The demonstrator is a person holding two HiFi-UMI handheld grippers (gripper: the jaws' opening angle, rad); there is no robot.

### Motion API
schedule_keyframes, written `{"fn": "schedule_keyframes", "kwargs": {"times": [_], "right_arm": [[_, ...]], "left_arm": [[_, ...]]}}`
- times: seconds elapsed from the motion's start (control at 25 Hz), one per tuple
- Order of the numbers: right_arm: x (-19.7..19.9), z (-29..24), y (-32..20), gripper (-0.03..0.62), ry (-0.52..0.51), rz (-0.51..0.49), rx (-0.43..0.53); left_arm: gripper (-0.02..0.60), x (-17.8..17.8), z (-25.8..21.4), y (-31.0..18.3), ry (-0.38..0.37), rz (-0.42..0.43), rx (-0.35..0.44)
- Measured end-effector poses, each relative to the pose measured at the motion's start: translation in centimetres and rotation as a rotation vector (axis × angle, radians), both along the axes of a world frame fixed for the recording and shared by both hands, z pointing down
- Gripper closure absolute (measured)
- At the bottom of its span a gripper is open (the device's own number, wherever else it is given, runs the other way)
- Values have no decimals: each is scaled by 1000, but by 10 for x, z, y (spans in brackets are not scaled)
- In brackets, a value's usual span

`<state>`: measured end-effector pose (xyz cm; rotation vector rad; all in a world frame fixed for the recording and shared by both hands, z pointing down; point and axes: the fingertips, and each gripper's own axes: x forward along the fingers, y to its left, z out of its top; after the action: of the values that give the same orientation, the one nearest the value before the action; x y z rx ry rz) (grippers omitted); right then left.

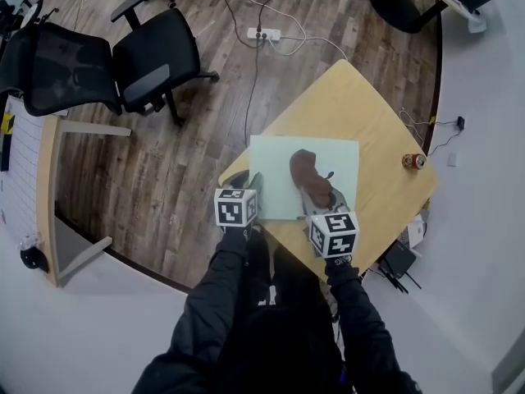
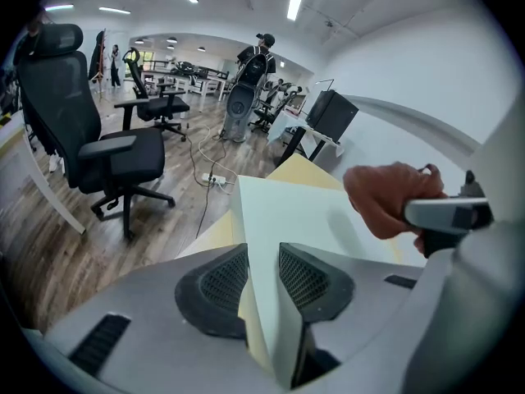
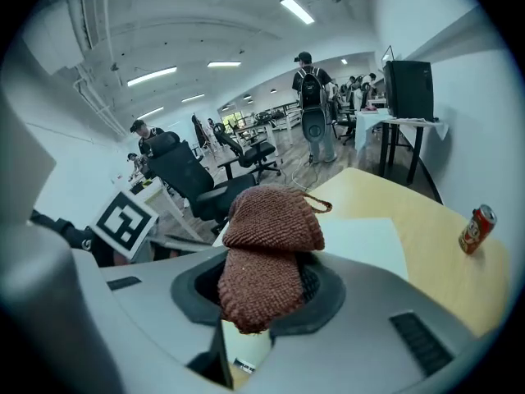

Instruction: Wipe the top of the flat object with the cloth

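I am clenching my left hand-held gripper (image 2: 262,279) on the near left edge of the pale green flat board (image 1: 279,183), which is lying on the wooden desk (image 1: 369,121). My right hand-held gripper (image 3: 267,290) is grasping the brown knitted cloth (image 1: 305,169), resting it on the board's right half. A drinks can (image 1: 413,161) is sitting on the desk further right.

A bunched brown knitted cloth (image 1: 304,169) lies on the pale flat board (image 1: 271,183), right of its middle.
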<state>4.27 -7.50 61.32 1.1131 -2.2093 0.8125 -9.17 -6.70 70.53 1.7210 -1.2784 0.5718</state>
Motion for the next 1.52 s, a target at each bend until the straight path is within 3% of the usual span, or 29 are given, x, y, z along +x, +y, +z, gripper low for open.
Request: {"fn": "schedule_keyframes", "kwargs": {"times": [0.2,0.4,0.64,1.52], "right_arm": [[-15,14,-45,477,9,22,8],[-23,49,-55,477,53,11,-67],[-22,71,-20,477,97,-5,-134],[-13,73,104,477,60,9,-224]], "left_arm": [[445,0,0,-1,13,6,-1],[445,-1,1,-3,23,12,-5],[445,-4,3,-2,25,13,-4],[443,-4,2,0,16,13,0]]}}
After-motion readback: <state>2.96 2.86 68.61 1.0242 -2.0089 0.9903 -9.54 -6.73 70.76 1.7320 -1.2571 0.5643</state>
